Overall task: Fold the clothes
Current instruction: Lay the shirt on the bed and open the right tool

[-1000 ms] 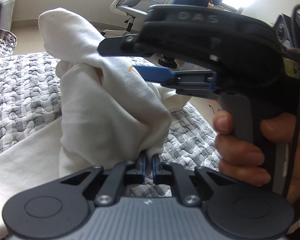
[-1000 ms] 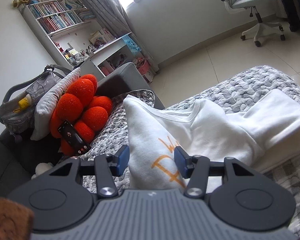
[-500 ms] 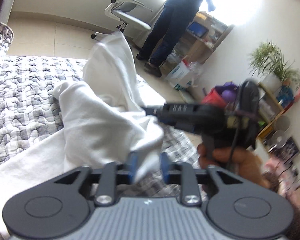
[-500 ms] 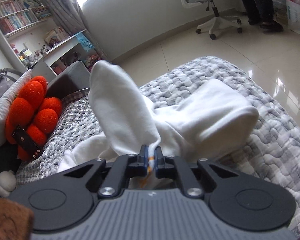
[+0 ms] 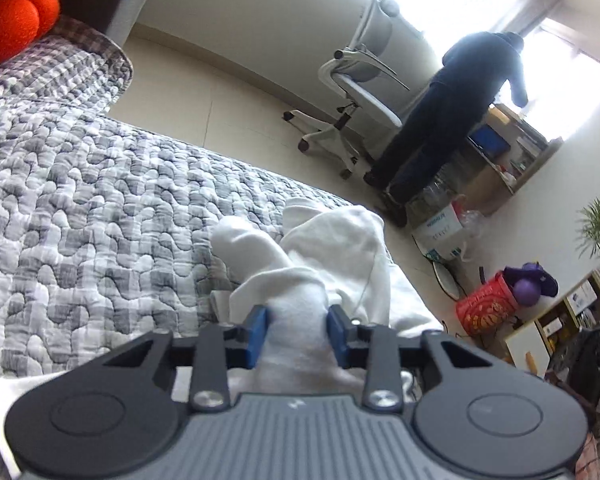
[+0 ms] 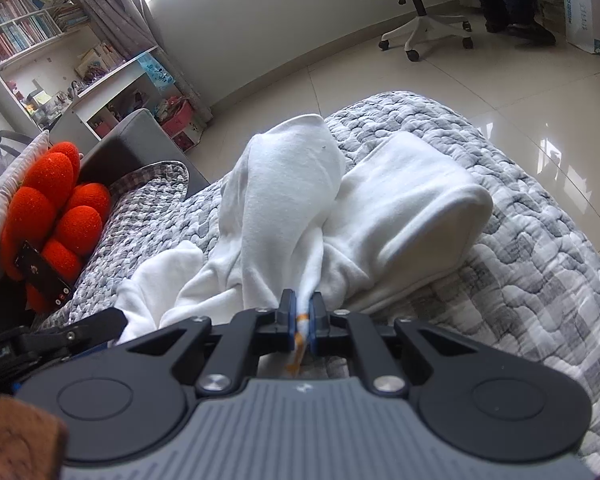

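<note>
Two grippers are working one white sweatshirt [image 6: 284, 200], soft, light and floppy, bunched on the quilted bedspread [image 6: 540, 264]: right gripper [image 6: 302, 316] is pinching its printed edge; left gripper [image 5: 296, 330] is gaping around a fold.

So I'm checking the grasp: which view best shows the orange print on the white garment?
The right wrist view: the orange print sits pinched between the shut right tongs. The left wrist view shows only plain white garment.

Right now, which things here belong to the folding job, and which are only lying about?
For the job:
white garment
right gripper, pinching it
left gripper, open around it
quilt

Lying about:
orange cushion
office chair
bookshelf
</note>
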